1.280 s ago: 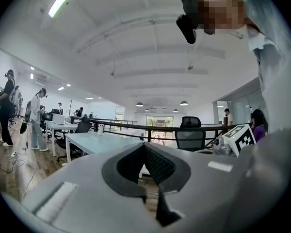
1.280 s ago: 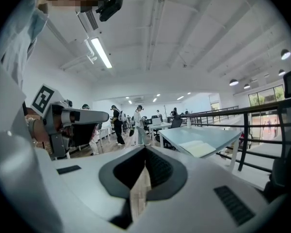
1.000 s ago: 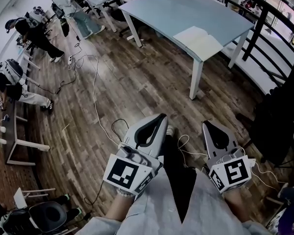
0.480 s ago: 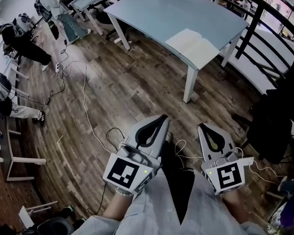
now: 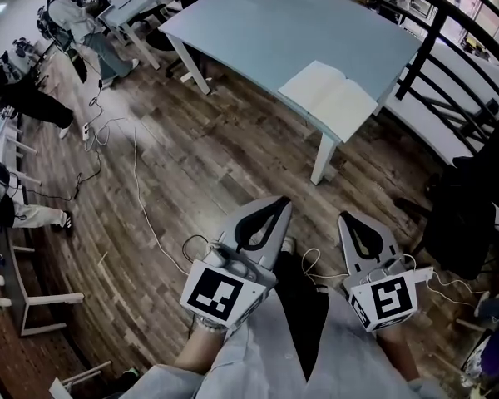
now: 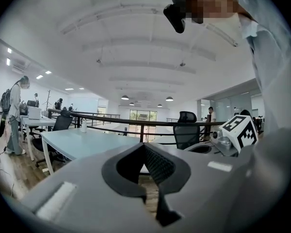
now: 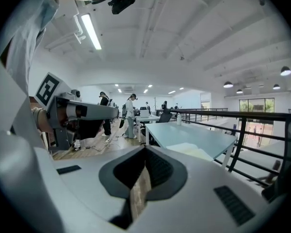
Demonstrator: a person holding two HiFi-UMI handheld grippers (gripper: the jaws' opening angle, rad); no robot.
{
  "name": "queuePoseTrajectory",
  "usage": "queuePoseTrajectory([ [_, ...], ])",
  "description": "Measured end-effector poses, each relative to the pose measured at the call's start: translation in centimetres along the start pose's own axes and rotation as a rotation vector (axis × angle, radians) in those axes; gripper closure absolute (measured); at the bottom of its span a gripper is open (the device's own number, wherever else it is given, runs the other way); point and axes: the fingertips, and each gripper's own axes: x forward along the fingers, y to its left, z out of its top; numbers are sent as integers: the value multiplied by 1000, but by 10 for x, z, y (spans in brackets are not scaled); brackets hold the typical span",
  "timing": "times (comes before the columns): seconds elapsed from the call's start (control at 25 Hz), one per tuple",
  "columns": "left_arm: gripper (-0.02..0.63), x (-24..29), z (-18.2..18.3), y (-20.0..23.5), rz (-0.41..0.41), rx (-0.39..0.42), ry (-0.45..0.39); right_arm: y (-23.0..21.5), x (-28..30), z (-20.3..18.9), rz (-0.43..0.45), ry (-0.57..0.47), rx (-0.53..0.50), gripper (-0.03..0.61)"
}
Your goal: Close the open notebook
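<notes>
Approach under way, nothing touched yet
The open notebook point(image 5: 328, 98) had drawn nearer, at twelve o'clock on the table's point(image 5: 249, 32) near corner; the left gripper point(image 5: 280, 203) and right gripper point(image 5: 346, 218) kept jaws together, empty, well short.

Your notebook point(image 5: 328, 100) lies open and flat in the upper right of the head view, on the pale blue-grey bench point(image 5: 258, 32). It rests at the bench's near corner, close along the edge and above the white leg. Both pages face up, cream and blank as far as you can tell, with the centre fold running diagonally between them. In the right gripper view it shows right of centre as a pale patch on the bench's near end.
</notes>
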Motion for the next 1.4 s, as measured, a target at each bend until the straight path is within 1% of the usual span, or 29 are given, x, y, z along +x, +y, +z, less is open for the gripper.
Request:
queuePoseTrajectory([
  [0.36,611,44,4,54,-87,14,27,-32,57,4,-88,22,49,577],
  [0.72,611,75,9,92,-164,19,33,-55,89,13,-187,23,70,577],
  [0.92,611,83,2,103,-203,-26,47,-59,100,11,-229,32,80,577],
  [1.04,611,85,0,109,-212,-35,47,-61,104,11,-248,28,89,577],
  [1.4,611,82,-5,122,-201,-41,51,-59,114,23,-238,13,72,577],
])
